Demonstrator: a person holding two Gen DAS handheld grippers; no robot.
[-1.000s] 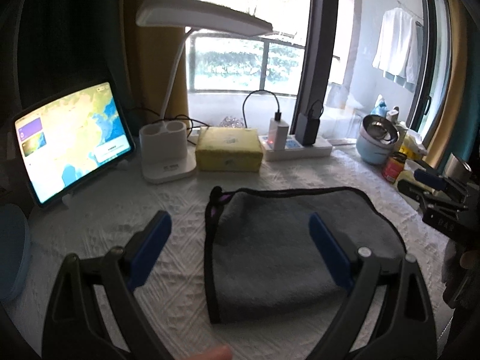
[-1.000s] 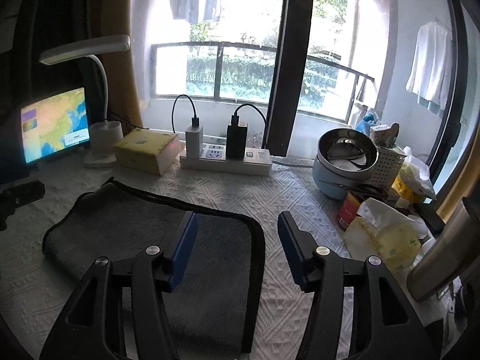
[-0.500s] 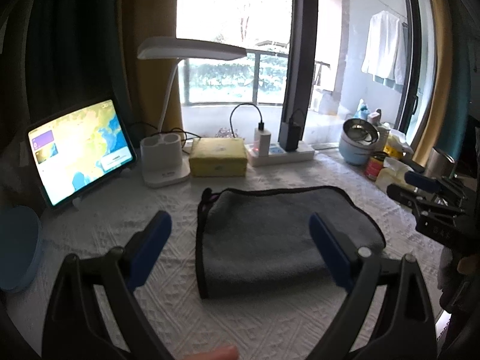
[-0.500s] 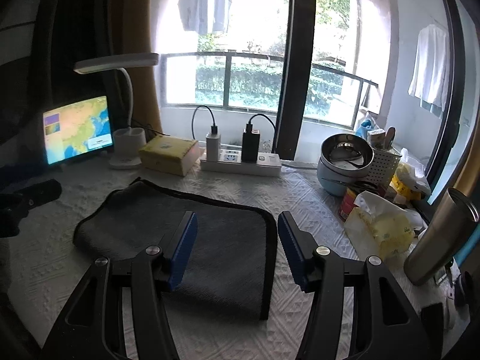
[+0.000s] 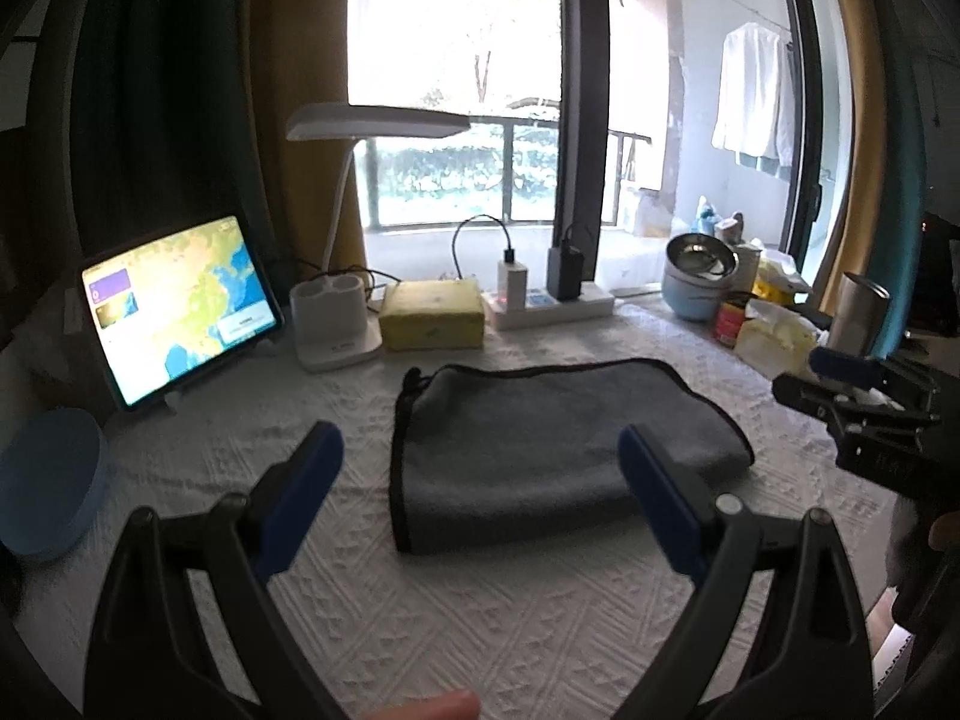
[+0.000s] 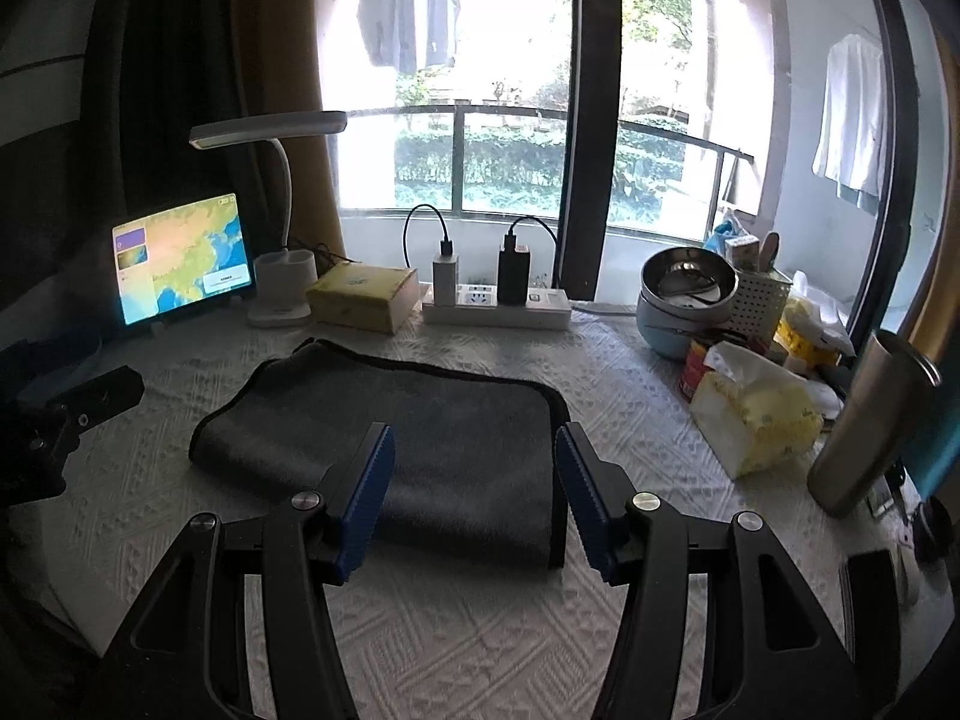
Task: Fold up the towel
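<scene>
A grey towel [image 5: 540, 444] with a black hem lies folded flat on the white textured tablecloth [image 5: 420, 618]; it also shows in the right wrist view [image 6: 420, 438]. My left gripper [image 5: 480, 492] is open and empty, held above the table on the near side of the towel. My right gripper [image 6: 474, 492] is open and empty, above the towel's near right part. The right gripper also shows at the right edge of the left wrist view [image 5: 864, 408]. The left gripper's body shows at the left edge of the right wrist view [image 6: 60, 414].
A tablet [image 5: 174, 306], a white desk lamp [image 5: 336, 324], a yellow tissue box [image 5: 432, 315] and a power strip [image 5: 552, 300] line the back. Bowls [image 6: 687, 294], a red can [image 6: 696, 369], a tissue pack [image 6: 756, 414] and a steel tumbler [image 6: 864, 420] stand at the right. A blue round box [image 5: 48, 480] sits at the left.
Both grippers have pulled back and up from the towel, so it looks smaller and farther. The towel has not moved. Both jaws stay open.
</scene>
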